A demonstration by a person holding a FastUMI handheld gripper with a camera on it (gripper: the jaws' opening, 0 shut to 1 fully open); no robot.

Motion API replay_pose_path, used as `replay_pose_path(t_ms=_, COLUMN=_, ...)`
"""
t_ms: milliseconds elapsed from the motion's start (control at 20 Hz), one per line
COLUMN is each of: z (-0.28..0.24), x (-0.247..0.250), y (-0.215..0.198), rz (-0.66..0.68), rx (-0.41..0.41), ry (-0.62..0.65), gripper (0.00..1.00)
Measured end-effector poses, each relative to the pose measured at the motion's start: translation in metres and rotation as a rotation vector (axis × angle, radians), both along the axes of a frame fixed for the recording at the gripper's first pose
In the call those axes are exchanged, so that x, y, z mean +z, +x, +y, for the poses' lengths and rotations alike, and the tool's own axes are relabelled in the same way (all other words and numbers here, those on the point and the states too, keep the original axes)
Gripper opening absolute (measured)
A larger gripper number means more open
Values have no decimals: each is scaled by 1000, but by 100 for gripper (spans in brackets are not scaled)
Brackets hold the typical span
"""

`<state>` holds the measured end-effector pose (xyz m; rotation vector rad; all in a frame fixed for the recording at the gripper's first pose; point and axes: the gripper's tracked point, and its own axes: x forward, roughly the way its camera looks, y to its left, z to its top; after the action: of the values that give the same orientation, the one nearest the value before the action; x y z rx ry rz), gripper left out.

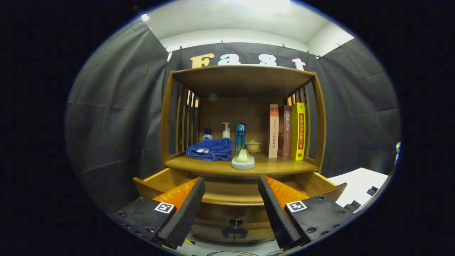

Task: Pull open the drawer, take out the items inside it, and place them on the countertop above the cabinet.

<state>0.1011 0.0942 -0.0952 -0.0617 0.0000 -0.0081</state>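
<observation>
A wooden cabinet stands ahead of me with its drawer (233, 199) pulled out toward me; the drawer's inside is hidden behind its front and my fingers. On the countertop (280, 166) above it lie a folded blue towel (210, 149) and a small pale item on a round white base (243, 159) near the front edge. My gripper (231, 190) is open, its fingers spread wide over the drawer with nothing between them. A dark knob (235, 223) shows on the cabinet front below the drawer.
At the back of the countertop stand a small white bottle (207, 135), a pump bottle (226, 130), a tall blue bottle (240, 137), a small lidded cup (253, 145) and three upright books (286, 131). A shelf roof (241, 74) spans above. A white surface (359, 183) lies right.
</observation>
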Motion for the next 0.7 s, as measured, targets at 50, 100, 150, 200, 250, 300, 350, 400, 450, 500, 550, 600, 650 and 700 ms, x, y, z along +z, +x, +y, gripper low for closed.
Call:
replay_pose_path(t_ms=50, z=1, x=-8, y=-1, rz=7, rx=3, ry=1, gripper=99)
replay_pose_path(t_ms=100, z=3, x=-17, y=-2, rz=14, rx=4, ry=3, gripper=99)
replay_pose_path(t_ms=150, z=4, x=-28, y=-3, rz=23, rx=5, ry=8, gripper=99)
replay_pose_path(t_ms=200, z=5, x=-37, y=-3, rz=37, rx=4, ry=12, gripper=99)
replay_pose_path(t_ms=250, z=6, x=-46, y=-3, rz=49, rx=1, ry=17, gripper=99)
replay_pose_path(t_ms=300, z=8, x=-54, y=-4, rz=60, rx=2, ry=20, gripper=99)
replay_pose_path(t_ms=350, z=9, x=-62, y=-4, rz=71, rx=2, ry=20, gripper=99)
replay_pose_path(t_ms=400, z=8, x=-69, y=-4, rz=82, rx=0, ry=16, gripper=99)
replay_pose_path(t_ms=450, z=7, x=-74, y=-4, rz=86, rx=-4, ry=11, gripper=99)
replay_pose_path(t_ms=500, z=4, x=-78, y=-4, rz=92, rx=-12, ry=4, gripper=99)
replay_pose_path(t_ms=550, z=1, x=-82, y=-3, rz=95, rx=-19, ry=1, gripper=99)
replay_pose_path(t_ms=600, z=-1, x=-86, y=-3, rz=95, rx=-26, ry=1, gripper=99)
replay_pose_path(t_ms=650, z=-5, x=-89, y=-2, rz=98, rx=-33, ry=-1, gripper=99)
replay_pose_path(t_ms=700, z=-8, x=-93, y=-1, rz=101, rx=-39, ry=-3, gripper=99)
